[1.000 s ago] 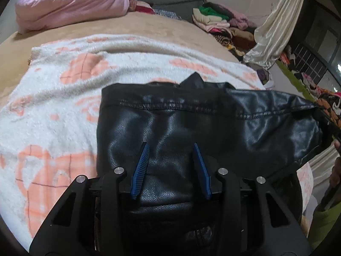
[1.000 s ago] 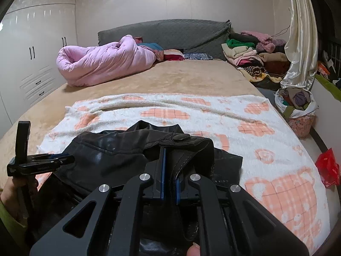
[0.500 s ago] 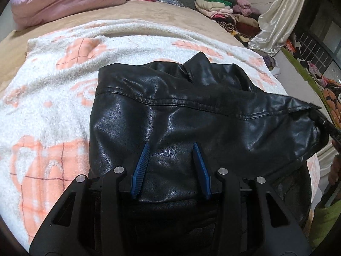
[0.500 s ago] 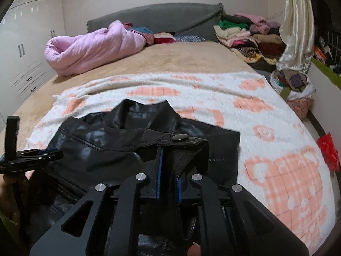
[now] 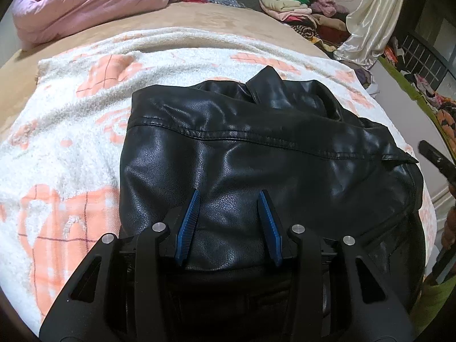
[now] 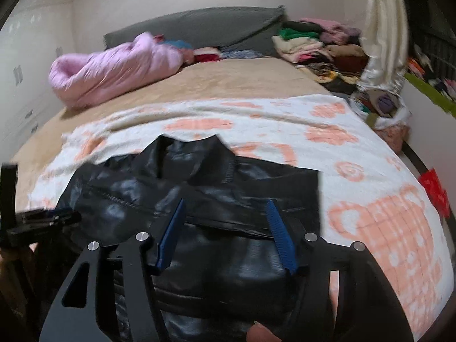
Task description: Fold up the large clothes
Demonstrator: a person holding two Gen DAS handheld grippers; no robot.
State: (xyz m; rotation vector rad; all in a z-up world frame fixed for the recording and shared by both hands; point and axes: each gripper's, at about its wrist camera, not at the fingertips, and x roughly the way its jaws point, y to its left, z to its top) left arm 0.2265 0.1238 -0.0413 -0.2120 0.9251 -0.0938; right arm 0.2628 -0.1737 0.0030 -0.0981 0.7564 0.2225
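One left gripper (image 5: 229, 223), down-tilted, on jacket (image 5: 285, 159).

the jacket (image 5: 256, 154) looks like black leather, smooth and shiny, with tiny bumps and a stitched seam. the blanket (image 5: 71, 142) under it is fluffy white cloth with orange patches. the bed (image 5: 185, 20) cover is soft tan cloth. the pink quilt (image 5: 85, 2) is puffy and a bit shiny. the curtain (image 5: 370, 22) is glossy cloth. the left claw (image 5: 229, 222) has matt black plastic arms, ridged blue pads and shiny metal bolts.
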